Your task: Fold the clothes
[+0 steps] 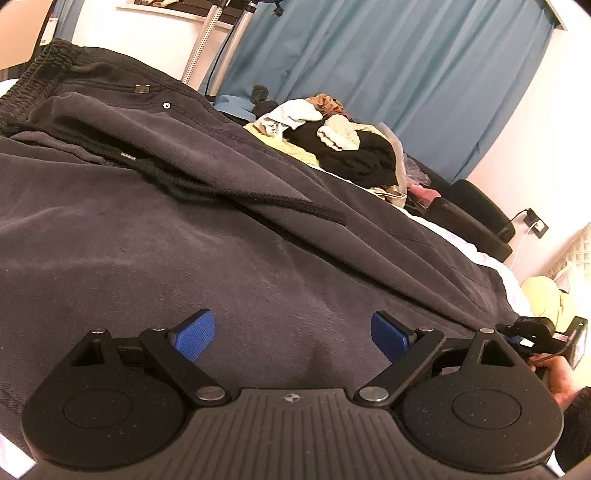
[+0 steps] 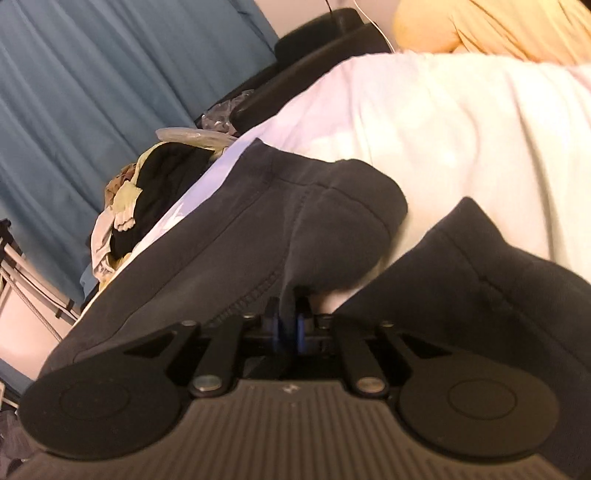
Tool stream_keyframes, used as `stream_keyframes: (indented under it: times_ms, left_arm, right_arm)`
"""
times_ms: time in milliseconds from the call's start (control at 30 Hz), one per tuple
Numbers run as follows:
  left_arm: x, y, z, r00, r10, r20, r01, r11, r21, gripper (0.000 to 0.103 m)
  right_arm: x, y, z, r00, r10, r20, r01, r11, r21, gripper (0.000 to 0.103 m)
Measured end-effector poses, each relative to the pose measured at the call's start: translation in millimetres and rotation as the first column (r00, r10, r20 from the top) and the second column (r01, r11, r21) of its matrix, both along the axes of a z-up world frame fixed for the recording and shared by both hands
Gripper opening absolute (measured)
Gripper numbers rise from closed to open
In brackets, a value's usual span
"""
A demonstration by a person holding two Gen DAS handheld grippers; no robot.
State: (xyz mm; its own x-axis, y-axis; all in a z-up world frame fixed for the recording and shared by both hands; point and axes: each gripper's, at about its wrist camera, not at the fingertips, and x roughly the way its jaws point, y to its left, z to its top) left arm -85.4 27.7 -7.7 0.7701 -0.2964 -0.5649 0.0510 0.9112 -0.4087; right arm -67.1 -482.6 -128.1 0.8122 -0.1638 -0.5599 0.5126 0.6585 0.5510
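both views are warmly and fairly brightly lit, with no hard shadows. the white bedsheet (image 2: 424,122) blows out to glare in the right wrist view, which is soft with motion blur. the left wrist view is sharper. fisheye bending curves the blue curtain (image 1: 388,74), and dark vignettes fill the corners.

Black grippers (image 1: 293,334), blue ribbed fingers (image 1: 194,334), dark sleeve (image 1: 576,424)

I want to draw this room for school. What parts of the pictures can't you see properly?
- Dark trousers: left wrist view, the near part is hidden under the left tool.
- Trouser hem: right wrist view, the pinched bit is hidden inside the right tool.
- Clothes pile: left wrist view, too jumbled to tell the garments apart.
- Yellow thing: right wrist view, blurred and cut off by the top edge.
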Motion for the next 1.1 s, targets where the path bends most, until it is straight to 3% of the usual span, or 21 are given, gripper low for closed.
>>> stream_keyframes:
  times_ms: [200,433,600,867,967,1100]
  left_arm:
    - [-3,-2,0,1.0,-0.009,0.004,0.009,0.999,0.039,0.093]
    - [-15,-14,3,0.999,-0.032,0.015,0.03,0.992,0.125,0.093]
    - [-28,-21,8,0.997,-0.061,0.041,0.053,0.983,0.175,0.093]
    - [-44,-20,7,0.998,-0.041,0.037,0.031,0.972,0.232,0.093]
    - [-49,-20,9,0.998,-0.041,0.046,0.029,0.969,0.245,0.093]
    - [-55,-24,11,0.997,-0.052,0.062,0.034,0.964,0.264,0.093]
  right_arm:
    - [-27,10,19,0.998,-0.06,0.023,0.057,0.99,0.132,0.055]
    - [-49,37,35,0.998,0.03,-0.052,-0.024,0.995,0.095,0.054]
    - [-56,86,59,0.975,0.185,-0.122,-0.197,0.977,-0.088,0.054]
    - [-91,176,81,0.902,0.425,-0.072,-0.43,0.876,-0.221,0.064]
    - [-104,192,82,0.888,0.458,-0.048,-0.456,0.86,-0.227,0.066]
    - [-118,197,81,0.888,0.459,-0.022,-0.455,0.872,-0.179,0.067]
